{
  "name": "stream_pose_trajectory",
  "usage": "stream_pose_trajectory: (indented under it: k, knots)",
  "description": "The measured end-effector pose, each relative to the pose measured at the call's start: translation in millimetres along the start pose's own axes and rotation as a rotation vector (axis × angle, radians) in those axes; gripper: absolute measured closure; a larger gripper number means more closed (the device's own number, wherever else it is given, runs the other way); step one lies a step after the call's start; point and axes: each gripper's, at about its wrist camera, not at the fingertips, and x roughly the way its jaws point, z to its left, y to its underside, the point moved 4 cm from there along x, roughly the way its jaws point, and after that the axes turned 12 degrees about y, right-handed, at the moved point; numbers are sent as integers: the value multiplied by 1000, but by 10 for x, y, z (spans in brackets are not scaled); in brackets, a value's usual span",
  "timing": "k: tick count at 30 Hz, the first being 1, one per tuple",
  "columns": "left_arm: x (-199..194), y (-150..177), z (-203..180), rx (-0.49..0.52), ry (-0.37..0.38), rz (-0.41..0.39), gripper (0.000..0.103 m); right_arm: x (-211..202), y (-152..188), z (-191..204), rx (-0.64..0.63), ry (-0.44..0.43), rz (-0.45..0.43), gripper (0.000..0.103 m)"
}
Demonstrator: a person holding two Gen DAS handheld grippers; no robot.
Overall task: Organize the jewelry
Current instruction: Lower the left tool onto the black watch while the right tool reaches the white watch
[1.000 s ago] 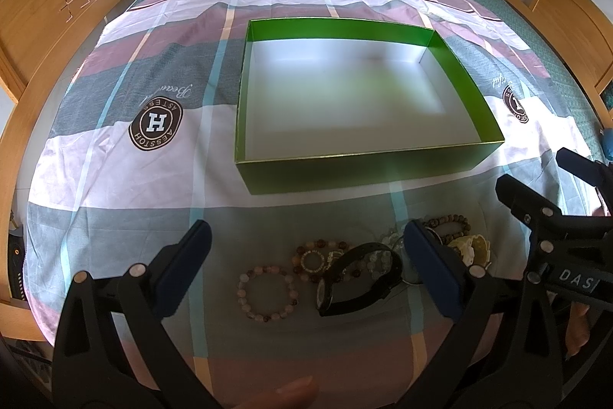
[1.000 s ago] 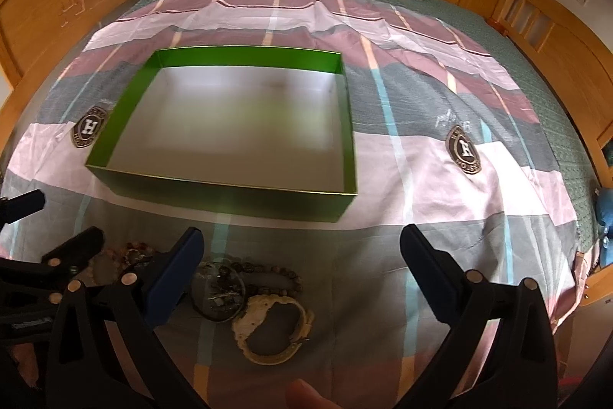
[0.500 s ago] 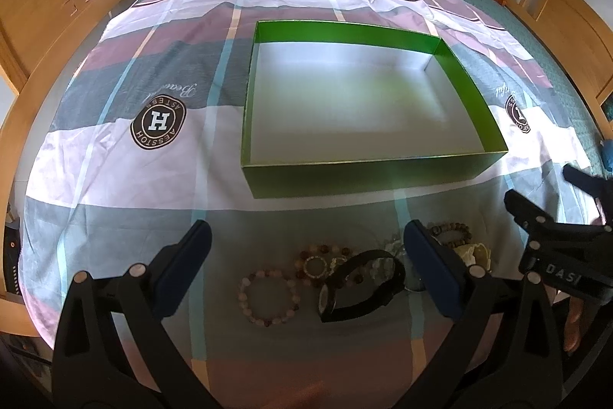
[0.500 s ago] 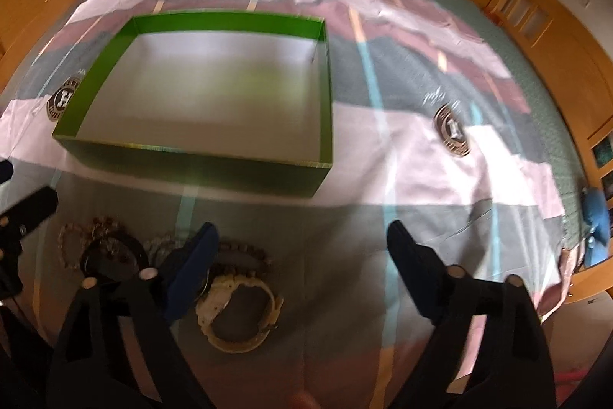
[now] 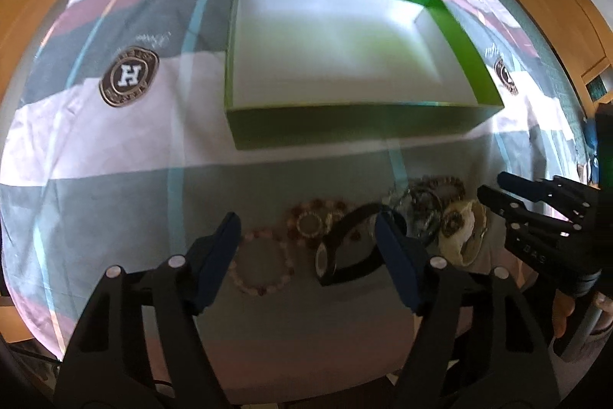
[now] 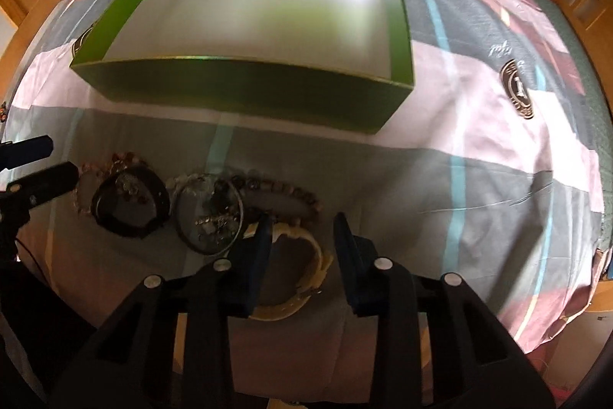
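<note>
Beside the empty green box, all your jewelry lies unsorted on the bed, your right hand-held gripper narrowed around the cream watch, left hand-held gripper wide.

Green box sitting open on the bed, white inside. Bead bracelets, black band, cream watch lying clustered just in front of it.

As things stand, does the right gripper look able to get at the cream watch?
Probably yes. The right gripper has its tongs open and straddling the cream watch, which lies flat on the bedsheet. Nothing covers it; the wire bangle sits just beside.
</note>
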Motion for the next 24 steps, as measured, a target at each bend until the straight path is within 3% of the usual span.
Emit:
stream_pose_trajectory:
  k: [7,9,11,14,17,19,21,24]
  knots:
    - [51,64,-204,79,45,63,29,-14,78,-20,-46,-5,15,68]
    - [122,107,-224,92,34,107,47,63,125,-17,-43,10,31,68]
    - [185,136,-197,86,23,143,56,195,128,-19,-43,33,64,68]
    - [283,143,-152,72,-1,173,63,303,108,-5,-36,51,79,72]
    - [369,115,-131,66,-22,174,66,366,72,41,-21,33,90,91]
    - [440,90,-113,57,-34,177,75,344,49,74,-17,28,78,93]
    - [493,83,-52,31,-41,187,93,312,4,104,-5,17,59,94]
    - [466,43,24,-7,-44,165,94,232,-53,93,13,24,30,94]
